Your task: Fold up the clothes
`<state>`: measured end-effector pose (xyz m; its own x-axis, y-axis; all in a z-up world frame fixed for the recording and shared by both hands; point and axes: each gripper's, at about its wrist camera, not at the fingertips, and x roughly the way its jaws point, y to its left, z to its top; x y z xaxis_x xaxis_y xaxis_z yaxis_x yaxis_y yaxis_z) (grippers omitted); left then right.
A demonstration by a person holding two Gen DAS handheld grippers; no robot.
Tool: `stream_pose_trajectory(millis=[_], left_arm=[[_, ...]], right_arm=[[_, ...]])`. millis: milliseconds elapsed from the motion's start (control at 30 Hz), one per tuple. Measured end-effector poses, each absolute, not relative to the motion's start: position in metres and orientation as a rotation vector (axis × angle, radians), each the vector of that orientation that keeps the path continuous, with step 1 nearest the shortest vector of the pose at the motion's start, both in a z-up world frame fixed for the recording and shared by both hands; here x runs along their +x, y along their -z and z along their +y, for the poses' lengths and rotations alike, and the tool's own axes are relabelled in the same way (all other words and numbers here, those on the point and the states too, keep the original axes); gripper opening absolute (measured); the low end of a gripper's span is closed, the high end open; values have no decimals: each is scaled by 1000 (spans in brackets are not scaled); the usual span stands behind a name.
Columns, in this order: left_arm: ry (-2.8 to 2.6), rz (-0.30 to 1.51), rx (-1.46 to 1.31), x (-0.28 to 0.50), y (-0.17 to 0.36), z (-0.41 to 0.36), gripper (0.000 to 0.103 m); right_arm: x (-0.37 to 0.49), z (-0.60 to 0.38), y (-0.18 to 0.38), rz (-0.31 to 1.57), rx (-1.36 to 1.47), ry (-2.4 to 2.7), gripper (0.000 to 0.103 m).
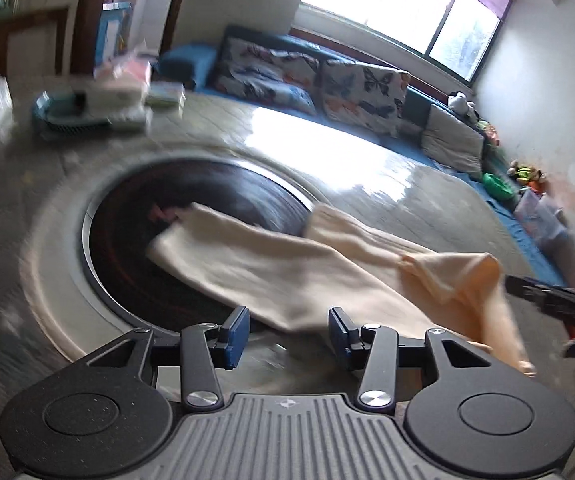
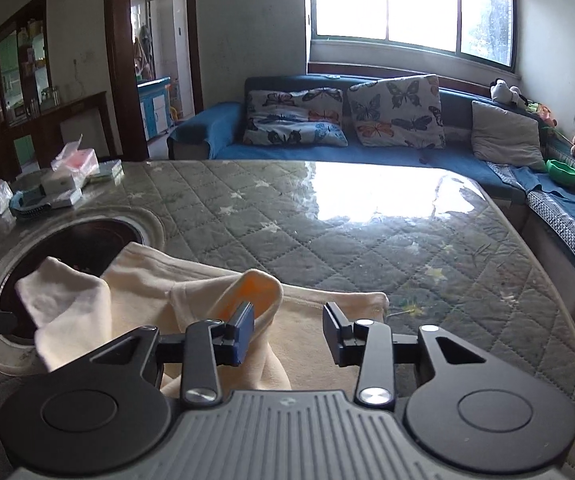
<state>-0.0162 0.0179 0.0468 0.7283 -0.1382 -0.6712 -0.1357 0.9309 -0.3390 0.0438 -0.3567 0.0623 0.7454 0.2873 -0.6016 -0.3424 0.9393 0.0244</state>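
Observation:
A cream garment lies on the quilted table, its two legs reaching over the round dark inset. My left gripper is open and empty, just short of the garment's near edge. The view is motion-blurred. In the right wrist view the same garment lies partly bunched, one raised fold with an orange lining. My right gripper is open; that fold drapes beside its left finger, and I cannot tell if they touch. The right gripper also shows at the right edge of the left wrist view.
The quilted grey table cover spreads ahead with window glare. Boxes and packets sit at the table's far left. A blue sofa with butterfly cushions stands behind, toys at the right.

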Motion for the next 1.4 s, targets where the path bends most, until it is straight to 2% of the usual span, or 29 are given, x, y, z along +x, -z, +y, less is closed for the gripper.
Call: stream_pose_trajectory(millis=[333, 567, 600, 633, 667, 700, 733, 800, 1033, 1267, 1400], left_arm=[[22, 843, -772, 4, -30, 32, 49], [24, 834, -817, 14, -28, 23, 47], [21, 830, -819, 15, -28, 22, 41], [15, 829, -815, 17, -28, 21, 31], [11, 829, -809, 18, -28, 20, 27], [6, 826, -803, 19, -27, 20, 19], [3, 818, -794, 19, -28, 20, 15], [-9, 790, -759, 18, -30, 19, 6], [-67, 674, -670, -4, -51, 31, 5], [-137, 582, -636, -46, -70, 66, 5], [-177, 565, -605, -78, -76, 85, 5]], right_arm=[[55, -349, -49, 666, -100, -358, 37], [62, -345, -50, 669, -99, -368, 26], [62, -345, -50, 665, -97, -366, 25], [62, -346, -51, 661, -94, -363, 16], [62, -346, -51, 657, -91, -361, 12], [62, -347, -51, 653, -89, -358, 10], [62, -347, -51, 649, -86, -356, 4], [60, -349, -53, 635, -82, -349, 3], [30, -373, -79, 507, -76, -259, 2], [-23, -439, -103, 391, -20, -67, 1], [-49, -471, -97, 414, 18, 13, 1]])
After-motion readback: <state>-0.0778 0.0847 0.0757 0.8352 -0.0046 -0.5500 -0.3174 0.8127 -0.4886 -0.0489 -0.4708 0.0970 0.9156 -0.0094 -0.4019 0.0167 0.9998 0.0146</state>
